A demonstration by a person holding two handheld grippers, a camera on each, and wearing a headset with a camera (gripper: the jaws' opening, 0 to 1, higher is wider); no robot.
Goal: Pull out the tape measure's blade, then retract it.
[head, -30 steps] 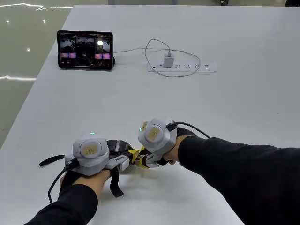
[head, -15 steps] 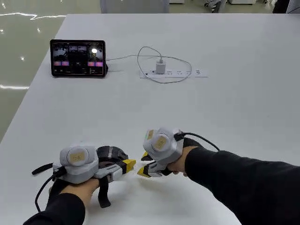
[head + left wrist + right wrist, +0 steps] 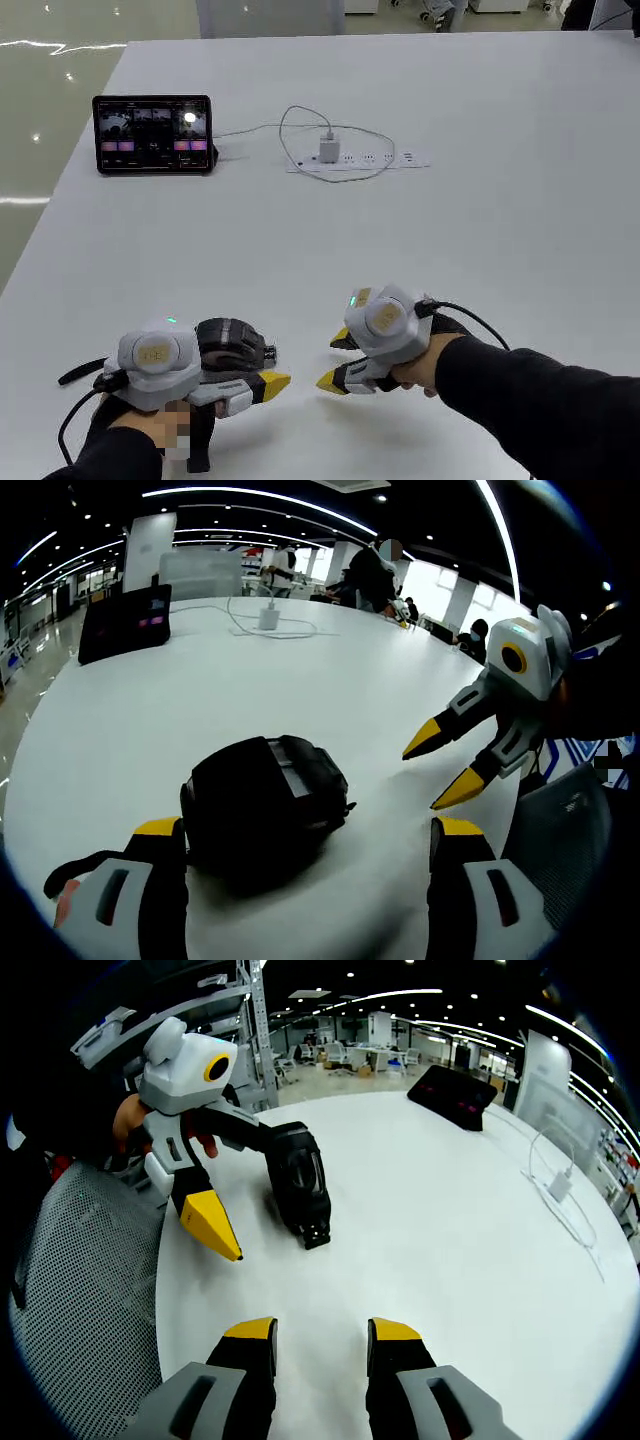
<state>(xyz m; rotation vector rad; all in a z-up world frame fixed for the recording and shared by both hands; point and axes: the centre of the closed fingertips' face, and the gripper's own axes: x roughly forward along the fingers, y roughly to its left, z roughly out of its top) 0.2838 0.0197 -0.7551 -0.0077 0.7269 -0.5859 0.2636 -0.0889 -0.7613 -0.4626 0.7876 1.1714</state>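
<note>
A black tape measure (image 3: 232, 345) lies on the white table (image 3: 420, 250) with no blade showing. My left gripper (image 3: 262, 365) is open around it, jaws spread wide. In the left gripper view the case (image 3: 265, 800) rests between the yellow-tipped fingers, close to the left one (image 3: 158, 830). My right gripper (image 3: 336, 362) is open and empty, a short way right of the tape measure, pointing at it. In the right gripper view the tape measure (image 3: 300, 1185) lies ahead and left of my right gripper (image 3: 322, 1332), with the left gripper (image 3: 190, 1080) beside it.
A lit tablet (image 3: 153, 133) stands at the table's far left. A white power strip (image 3: 360, 160) with a charger and a looped white cable lies behind the middle. The table's left edge is near my left hand. A grey mesh chair (image 3: 80, 1290) is beside the table.
My right gripper has drawn away to the right from the tape measure, so the gap between the two grippers has grown. The tape measure stays at the left gripper.
</note>
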